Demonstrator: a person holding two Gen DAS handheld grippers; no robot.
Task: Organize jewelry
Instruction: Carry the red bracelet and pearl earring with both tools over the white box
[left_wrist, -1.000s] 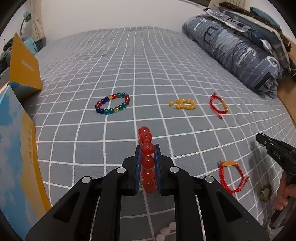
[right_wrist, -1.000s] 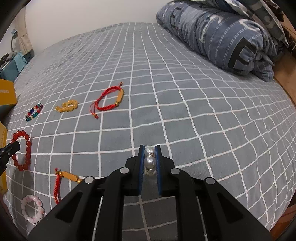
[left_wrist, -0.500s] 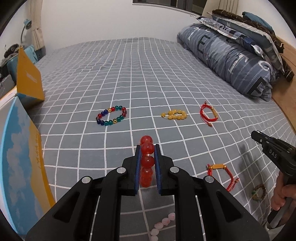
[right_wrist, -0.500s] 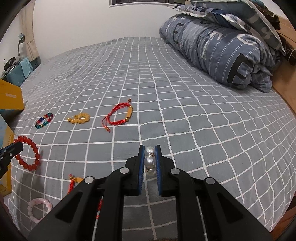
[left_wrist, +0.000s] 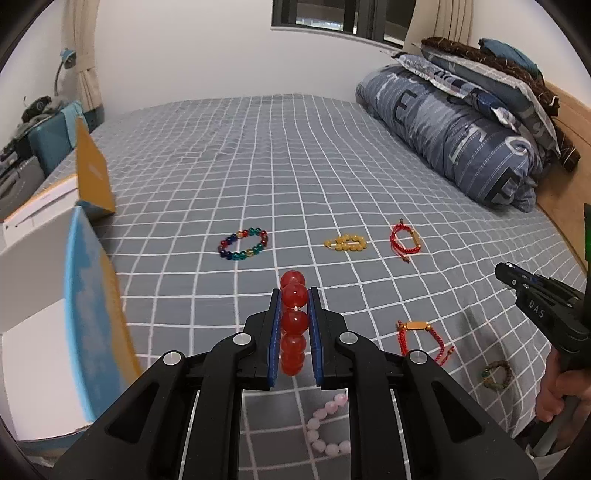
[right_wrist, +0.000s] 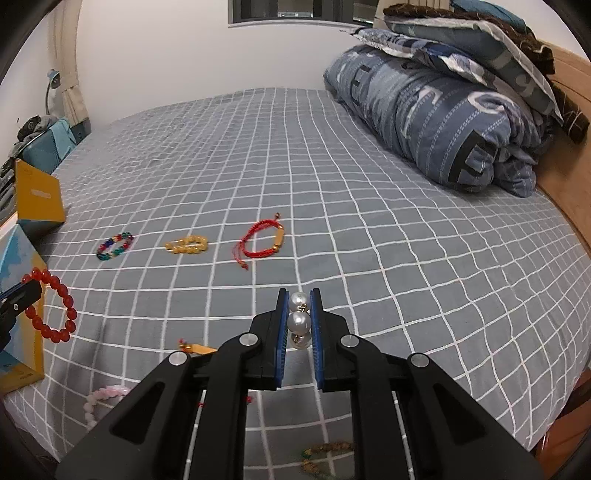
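Two grippers each carry a piece clear of the bedspread, which reads as the lift stage of sorting loose jewelry toward the boxes at the bed's left edge.

From the left wrist view, the left gripper (left_wrist: 293, 314) has its blue pads nearly pressed together, pinching the red bead bracelet (left_wrist: 293, 321) edge-on, so the beads stack in a line between the pads. Pinching across the string keeps round beads from rolling out, I judge. Spread on the checked bedspread (left_wrist: 258, 155) lie a multicolour bracelet (left_wrist: 243, 243), a yellow bead bracelet (left_wrist: 345, 243), two red cord bracelets (left_wrist: 406, 242) (left_wrist: 421, 336), a pink one (left_wrist: 325, 428) and a dark green one (left_wrist: 496, 374). An open blue-and-yellow box (left_wrist: 92, 325) stands close on the left.

From the right wrist view, the right gripper (right_wrist: 299, 317) is likewise almost closed, clamping a pearl piece (right_wrist: 299, 321) with small gold links. The red bracelet hangs as a full loop at far left, beside the box.
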